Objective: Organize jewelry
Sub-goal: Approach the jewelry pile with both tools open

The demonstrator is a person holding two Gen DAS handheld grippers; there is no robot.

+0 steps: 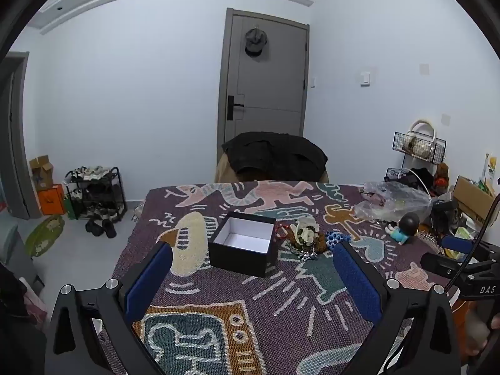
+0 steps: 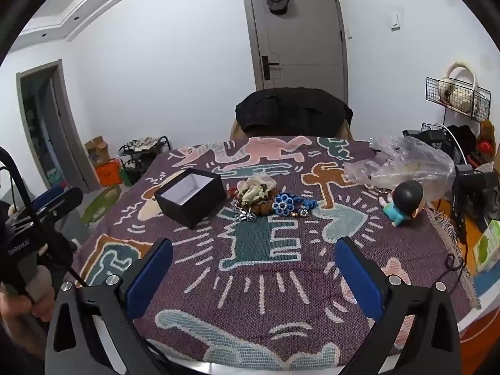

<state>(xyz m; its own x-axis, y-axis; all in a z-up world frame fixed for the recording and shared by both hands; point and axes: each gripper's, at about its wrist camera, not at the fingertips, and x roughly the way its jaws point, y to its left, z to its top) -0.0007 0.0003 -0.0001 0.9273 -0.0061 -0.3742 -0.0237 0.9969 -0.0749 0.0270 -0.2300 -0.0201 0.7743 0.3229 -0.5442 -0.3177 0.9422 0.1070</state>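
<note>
Task at start, by my read: black box sits open, white inside bare, nothing sorted. Jewelry pile lies on the woven cloth just beside the box, at its 3 o'clock. Left gripper and right gripper both spread wide, empty, well short of the pile. All pieces left to move.
</note>
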